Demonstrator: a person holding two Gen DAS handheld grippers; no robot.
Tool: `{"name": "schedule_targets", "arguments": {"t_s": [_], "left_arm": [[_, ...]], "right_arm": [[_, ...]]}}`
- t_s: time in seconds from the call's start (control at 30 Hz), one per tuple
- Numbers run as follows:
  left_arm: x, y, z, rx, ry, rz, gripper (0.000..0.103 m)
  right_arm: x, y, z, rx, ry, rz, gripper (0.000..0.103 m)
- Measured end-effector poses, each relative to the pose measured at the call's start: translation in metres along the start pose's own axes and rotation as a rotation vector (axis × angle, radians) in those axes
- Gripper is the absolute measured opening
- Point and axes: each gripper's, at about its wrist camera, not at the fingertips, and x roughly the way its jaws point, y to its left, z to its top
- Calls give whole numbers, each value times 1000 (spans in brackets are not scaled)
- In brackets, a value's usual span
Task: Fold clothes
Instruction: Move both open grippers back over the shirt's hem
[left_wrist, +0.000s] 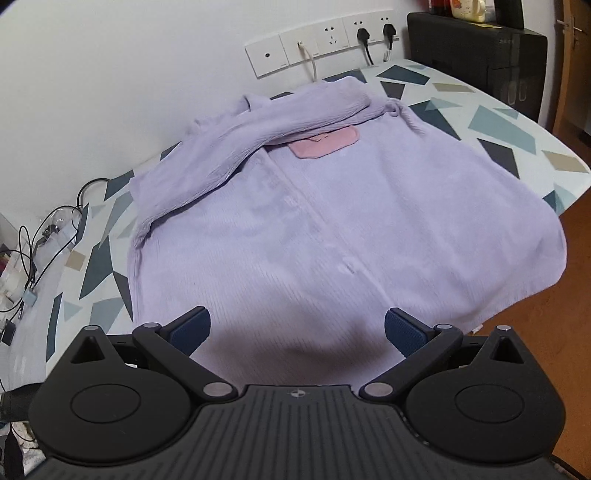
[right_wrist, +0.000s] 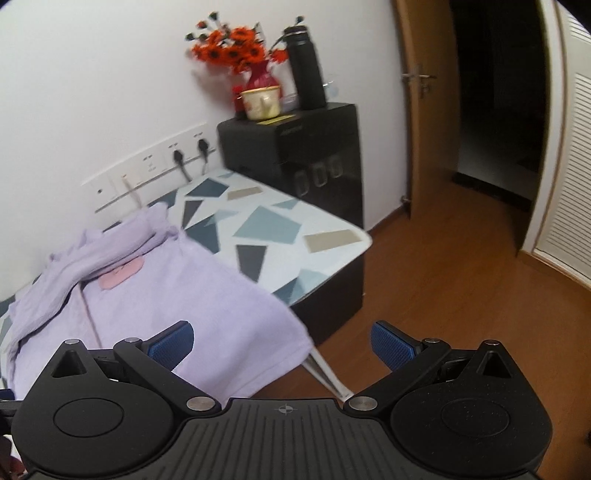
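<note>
Lilac shirt (left_wrist: 332, 221) lies spread on patterned table (left_wrist: 498, 122), one sleeve (left_wrist: 258, 136) folded across its chest

Left gripper (left_wrist: 297, 332) and right gripper (right_wrist: 281, 343) hover spread and empty over the near hem; a clean fold likely means pinching both hem corners evenly. Wall sockets (left_wrist: 314, 44) run behind; a black cabinet (right_wrist: 295, 155) stands far right on wood floor

Left gripper (left_wrist: 297, 328): jaws spread wide, blue pads (left_wrist: 190, 330) well apart, nothing between them, pointing forward and slightly down. Right gripper (right_wrist: 282, 343): same state, jaws wide, blue pads (right_wrist: 391, 345) clear of any contact, nothing gripped. No hands or sleeves visible in either wrist view.
</note>
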Motion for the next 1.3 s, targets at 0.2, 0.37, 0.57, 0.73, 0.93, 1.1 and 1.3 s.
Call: {"name": "schedule_targets", "arguments": {"t_s": [0.2,0.37,0.57,0.73,0.93,1.1,1.3], "left_arm": [[-11,-8,-5,20,-20,2,103],[-20,-11,-12,51,-29,17,103],[-26,-3,-19,27,-36,40,103],[-25,5,-25,-3,-27,13,103],[-16,18,-37,-50,-16,-165,103],[-7,45,-63,-72,-41,-146,103],[16,100,-79,-208,-12,-135,103]], "right_arm": [[-11,-15,-2,29,-28,-8,102],[-15,-20,-6,48,-28,4,102],[-24,-25,-9,81,-54,-5,102],[-22,-26,-10,79,-71,-9,102],[-13,-22,-14,-65,-185,-31,102],[12,-21,-26,-128,-164,6,102],[45,3,-40,-139,-79,-5,102]]}}
